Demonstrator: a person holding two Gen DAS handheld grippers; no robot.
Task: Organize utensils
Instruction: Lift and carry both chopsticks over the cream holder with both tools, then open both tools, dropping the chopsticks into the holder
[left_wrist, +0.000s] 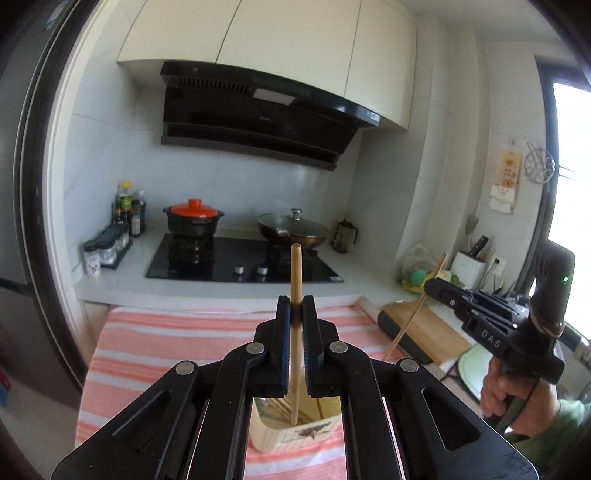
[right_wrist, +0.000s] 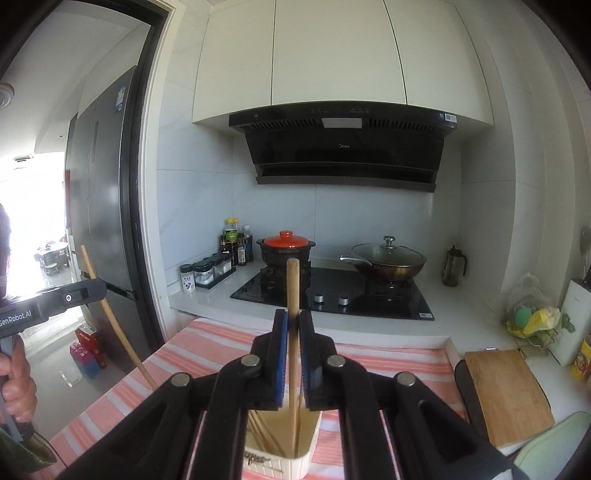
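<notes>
My left gripper is shut on a wooden chopstick held upright, its lower end inside a cream utensil holder that holds several chopsticks. My right gripper is shut on another wooden chopstick, also upright with its lower end in the same holder. The right gripper also shows at the right of the left wrist view, with its chopstick slanting down. The left gripper shows at the left of the right wrist view, with its chopstick.
The holder stands on a pink striped cloth on the counter. Behind is a black stove with a red-lidded pot and a wok. Spice jars stand at left, a wooden cutting board at right.
</notes>
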